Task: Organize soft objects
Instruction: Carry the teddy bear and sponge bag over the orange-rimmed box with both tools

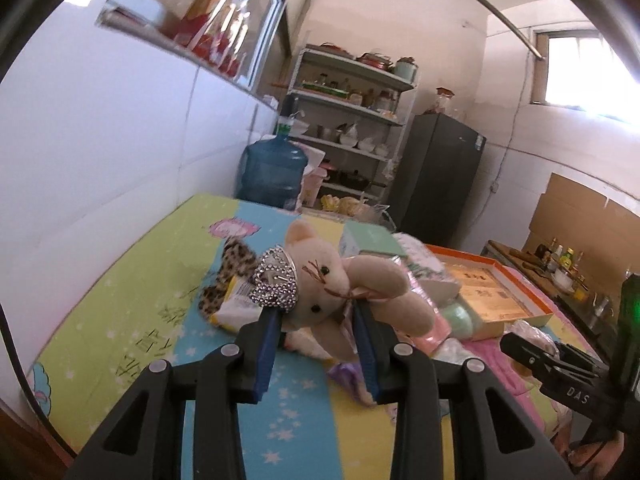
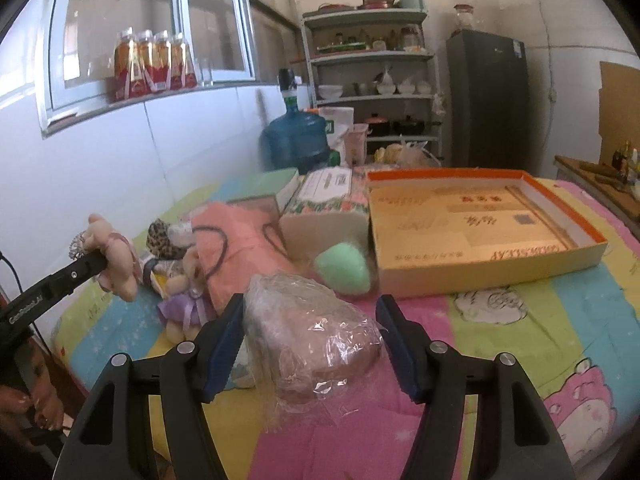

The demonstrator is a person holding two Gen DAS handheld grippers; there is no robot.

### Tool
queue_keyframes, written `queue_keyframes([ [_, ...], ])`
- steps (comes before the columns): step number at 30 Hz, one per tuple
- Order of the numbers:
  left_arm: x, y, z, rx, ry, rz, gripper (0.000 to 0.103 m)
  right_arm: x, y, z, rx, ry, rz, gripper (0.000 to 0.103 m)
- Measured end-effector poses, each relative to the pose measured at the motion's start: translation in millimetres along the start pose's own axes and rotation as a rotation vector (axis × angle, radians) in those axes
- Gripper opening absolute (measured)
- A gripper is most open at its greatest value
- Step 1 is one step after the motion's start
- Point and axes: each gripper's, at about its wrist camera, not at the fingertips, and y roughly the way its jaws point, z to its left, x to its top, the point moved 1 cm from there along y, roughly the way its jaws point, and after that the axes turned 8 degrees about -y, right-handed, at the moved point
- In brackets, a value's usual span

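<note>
2 soft things are already gripped: the left gripper [image 1: 316,320] pinches a cream plush bear [image 1: 320,284] at its neck and body, lifted clear of the striped bedspread [image 1: 132,304], while the right gripper [image 2: 310,344] holds its jaws wide around a plastic-wrapped pinkish bundle [image 2: 316,340], left pad touching and right pad seemingly just meeting the film. The bear looks light and squashy, so a mid-body pinch should hold; its beaded silver collar [image 1: 276,280] could snag. The wrap is probably slippery and crinkly, so squeeze the firm bulk, not loose film. At 1 o'clock from the bundle lies the orange-rimmed shallow box [image 2: 560,200], a likely destination. Printing inside it is too blurred to read; "DAS" shows on the right gripper's side in the left view.
</note>
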Motion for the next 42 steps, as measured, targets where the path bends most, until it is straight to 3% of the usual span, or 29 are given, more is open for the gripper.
queue_keyframes([
  [10,14.0,13.1,-51.8,-0.047,0.050,0.005,0.036,22.5,-18.6,-29.1,-0.046,-0.008,-0.072,0.067],
  [24,15.7,60.0,-144.1,-0.165,0.081,0.058,0.036,42.4,-41.7,-115.6,-0.170,0.043,-0.130,0.067],
  [42,4.8,143.6,-250.4,-0.139,0.200,0.120,0.037,62.9,-29.9,-214.9,-0.252,0.065,-0.120,0.067],
])
